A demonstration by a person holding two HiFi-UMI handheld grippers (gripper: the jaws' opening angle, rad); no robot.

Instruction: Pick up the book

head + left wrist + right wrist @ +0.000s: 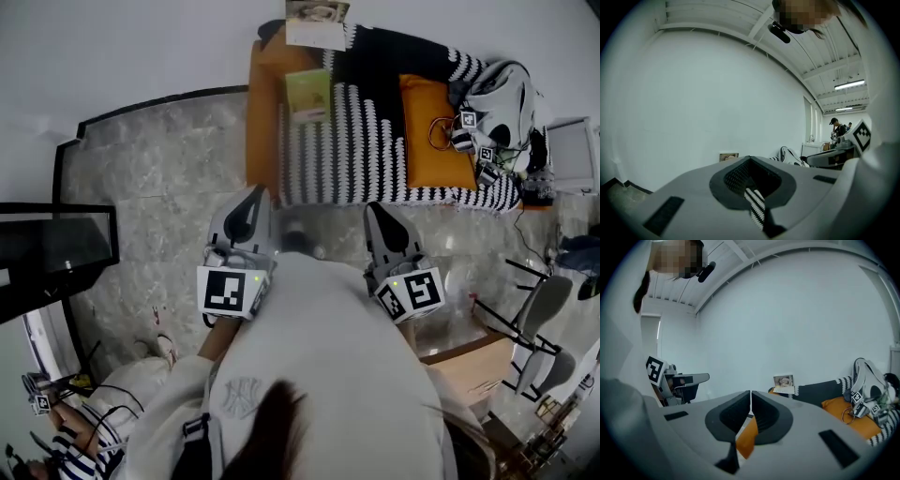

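My left gripper [255, 193] has its fingers pressed together, tip to tip, with nothing between them. My right gripper [376, 208] is the same: fingers closed and empty. I hold the two side by side, apart from each other, above the marble floor [159, 178], both pointing toward the sofa [262, 112]. The book [308, 97], pale green, lies flat on the sofa ahead of my left gripper and well apart from it, at the left edge of the black-and-white striped blanket [356, 141]. Beyond the book a picture [317, 22] stands against the wall. An orange cushion [436, 141] and a white backpack [502, 98] sit further right on the blanket.
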